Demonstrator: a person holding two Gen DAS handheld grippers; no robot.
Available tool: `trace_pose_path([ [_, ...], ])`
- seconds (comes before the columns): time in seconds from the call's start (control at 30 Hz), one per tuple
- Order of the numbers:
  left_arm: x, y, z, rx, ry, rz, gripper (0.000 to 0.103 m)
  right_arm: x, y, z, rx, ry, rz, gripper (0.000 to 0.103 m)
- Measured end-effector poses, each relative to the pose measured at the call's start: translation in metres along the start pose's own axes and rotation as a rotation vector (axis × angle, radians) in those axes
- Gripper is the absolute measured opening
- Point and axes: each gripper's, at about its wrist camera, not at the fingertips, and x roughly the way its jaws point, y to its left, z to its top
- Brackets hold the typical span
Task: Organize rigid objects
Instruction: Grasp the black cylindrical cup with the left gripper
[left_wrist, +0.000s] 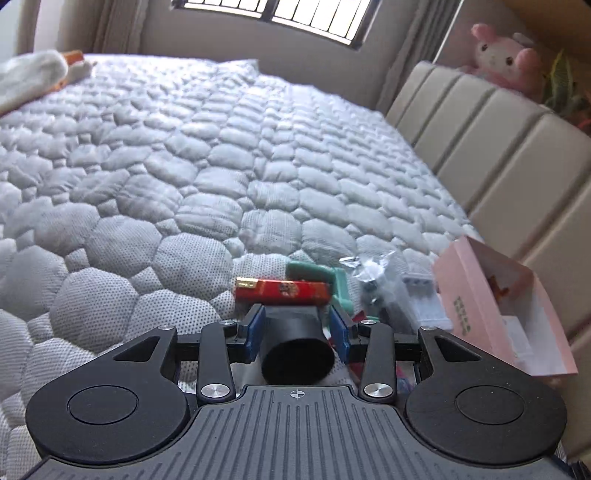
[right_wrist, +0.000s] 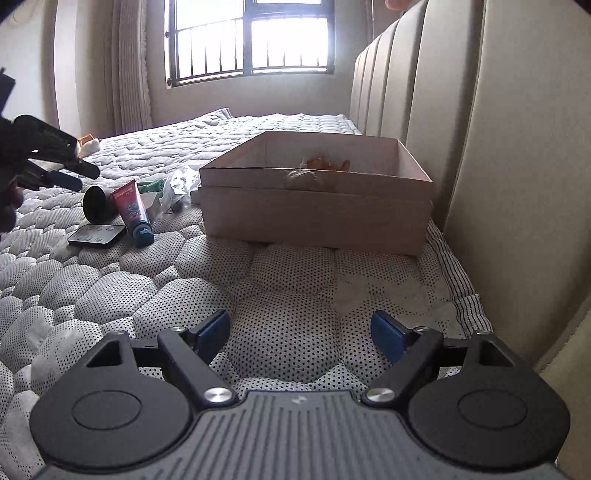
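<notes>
In the left wrist view my left gripper (left_wrist: 297, 328) has its blue pads on either side of a black cylinder (left_wrist: 295, 347) lying on the bed. Past it lie a red tube (left_wrist: 282, 291), a green thing (left_wrist: 314, 275) and a clear plastic bag (left_wrist: 373, 273). The pink open box (left_wrist: 491, 299) stands to the right. In the right wrist view my right gripper (right_wrist: 299, 334) is open and empty, low over the mattress, in front of the box (right_wrist: 314, 218). The left gripper (right_wrist: 70, 177) shows at far left beside the black cylinder (right_wrist: 95, 203), red tube (right_wrist: 133, 210) and a black remote (right_wrist: 96, 235).
The quilted mattress (left_wrist: 147, 166) stretches far left. A padded headboard (right_wrist: 461, 110) runs along the right. A pink plush toy (left_wrist: 506, 55) sits above the headboard. A white and orange plush (left_wrist: 40, 74) lies at the bed's far corner. A window (right_wrist: 251, 37) is behind.
</notes>
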Motion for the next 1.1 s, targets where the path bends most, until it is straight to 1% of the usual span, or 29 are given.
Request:
trace_pose_path([
  [0.07,0.014,-0.001,-0.002,0.008,0.043,0.019,0.047,0.0,-0.001,0.0,0.003,0.003,0.002,0.084],
  [0.13,0.019,-0.002,-0.006,0.022,0.058,0.025,0.055,0.001,-0.001,0.0,0.007,0.006,0.005,0.084],
  [0.27,0.025,-0.003,-0.013,0.026,0.078,0.015,0.062,0.002,-0.004,0.0,0.019,0.011,0.015,0.084],
  [0.3,0.026,-0.004,-0.015,0.029,0.084,0.015,0.065,0.003,-0.005,0.001,0.023,0.015,0.019,0.084],
  [0.37,0.029,-0.009,-0.017,0.056,0.1,0.02,0.069,0.005,-0.006,0.001,0.03,0.025,0.025,0.084],
  [0.47,0.035,-0.015,-0.019,0.09,0.103,0.039,0.069,0.005,-0.006,0.001,0.033,0.025,0.027,0.084],
  [0.5,0.036,-0.017,-0.02,0.104,0.097,0.042,0.067,0.005,-0.006,0.001,0.031,0.025,0.026,0.084],
  [0.57,0.033,-0.018,-0.021,0.126,0.058,0.034,0.055,0.005,-0.005,0.0,0.029,0.026,0.023,0.084],
  [0.6,0.03,-0.019,-0.021,0.134,0.043,0.026,0.052,0.005,-0.005,0.0,0.029,0.026,0.023,0.084],
  [0.67,0.022,-0.017,-0.024,0.142,0.027,0.017,0.052,0.005,-0.005,0.0,0.026,0.028,0.022,0.084],
  [0.73,0.009,-0.012,-0.029,0.136,0.016,-0.009,0.052,0.005,-0.005,0.001,0.023,0.033,0.019,0.084],
  [0.83,-0.018,0.002,-0.044,0.115,0.002,-0.072,0.051,0.005,0.0,0.005,0.001,0.045,0.006,0.084],
  [0.93,-0.053,0.018,-0.061,0.079,-0.025,-0.101,0.051,0.001,0.014,0.015,-0.054,0.034,0.01,0.084],
  [1.0,-0.073,0.028,-0.072,0.053,-0.036,-0.108,0.051,-0.002,0.03,0.027,-0.084,0.021,0.055,0.084],
  [1.1,-0.098,0.041,-0.084,0.035,-0.063,-0.093,0.051,0.002,0.065,0.049,-0.108,0.031,0.184,0.084],
])
